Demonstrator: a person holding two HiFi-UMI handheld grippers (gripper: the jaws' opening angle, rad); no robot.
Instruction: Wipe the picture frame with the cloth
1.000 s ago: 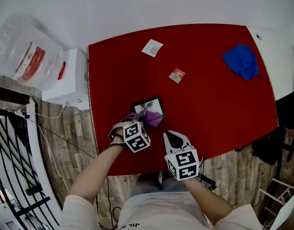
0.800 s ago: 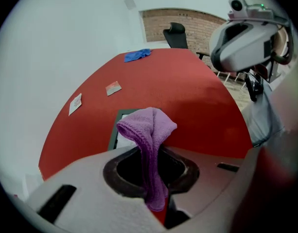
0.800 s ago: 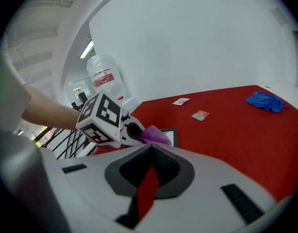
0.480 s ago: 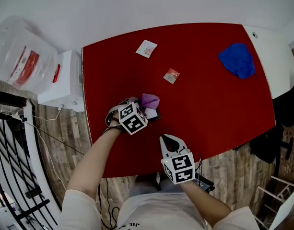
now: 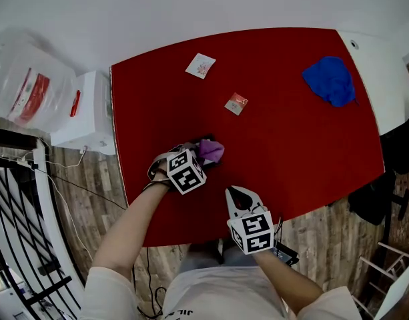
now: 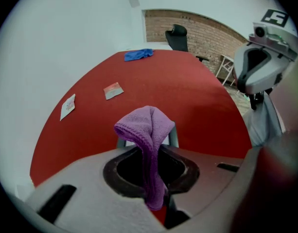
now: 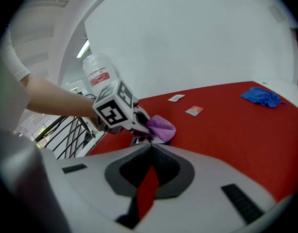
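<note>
A purple cloth (image 5: 211,151) is bunched over the small black picture frame (image 5: 204,139), which lies on the red table (image 5: 291,145) near its front left. My left gripper (image 5: 201,153) is shut on that cloth and presses it down on the frame. In the left gripper view the cloth (image 6: 148,130) stands up between the jaws, with grey frame edges (image 6: 174,138) behind it. My right gripper (image 5: 239,191) hovers at the table's front edge, shut and holding nothing. In its own view, the cloth (image 7: 161,127) covers the frame (image 7: 141,139).
A blue cloth (image 5: 332,80) lies at the far right of the table. A white card (image 5: 200,65) and a small red packet (image 5: 236,103) lie farther back. Left of the table stand a white box (image 5: 91,112) and a clear plastic bag (image 5: 27,89).
My left gripper has slid the purple cloth over the frame, away from me and partly back. The picture face that showed a second ago is now covered. The right gripper has barely moved.
</note>
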